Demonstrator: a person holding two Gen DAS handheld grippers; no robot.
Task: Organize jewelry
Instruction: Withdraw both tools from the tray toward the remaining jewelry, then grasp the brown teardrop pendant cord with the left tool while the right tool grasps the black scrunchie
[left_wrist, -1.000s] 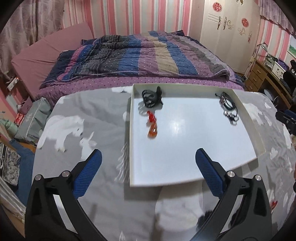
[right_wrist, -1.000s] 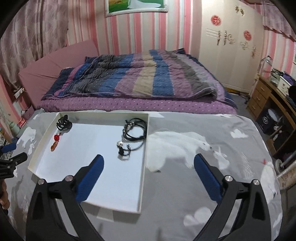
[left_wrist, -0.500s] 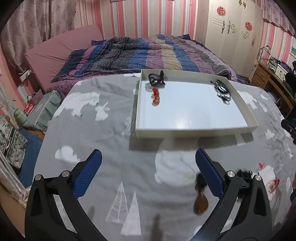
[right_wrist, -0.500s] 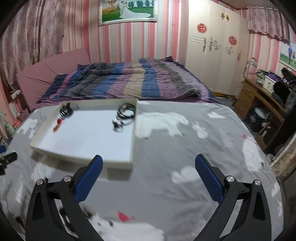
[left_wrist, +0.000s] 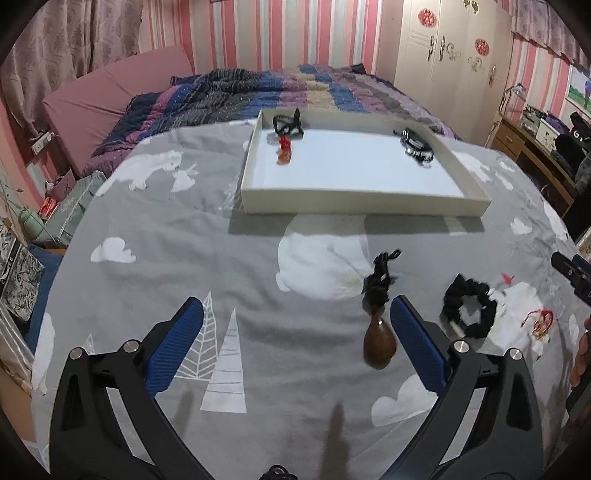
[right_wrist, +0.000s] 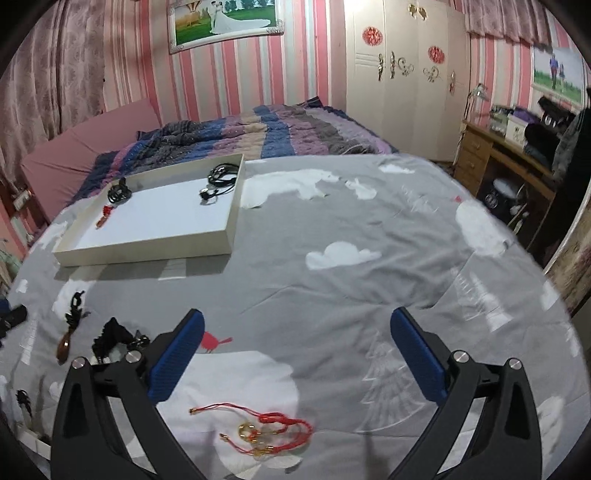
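**Jewelry count: three in the tray, three outside it**

One white tray sits on the grey cloth-covered tabletop. Inside it lie three pieces: one coiled black cord, one red-and-orange bead pendant, and one black cord necklace with silver beads. Outside it lie three more: one brown teardrop pendant on a black cord, one black ring-shaped bracelet, and one red string bracelet with gold charms.

Dark bracelet partly behind left finger; small black piece cut off below.
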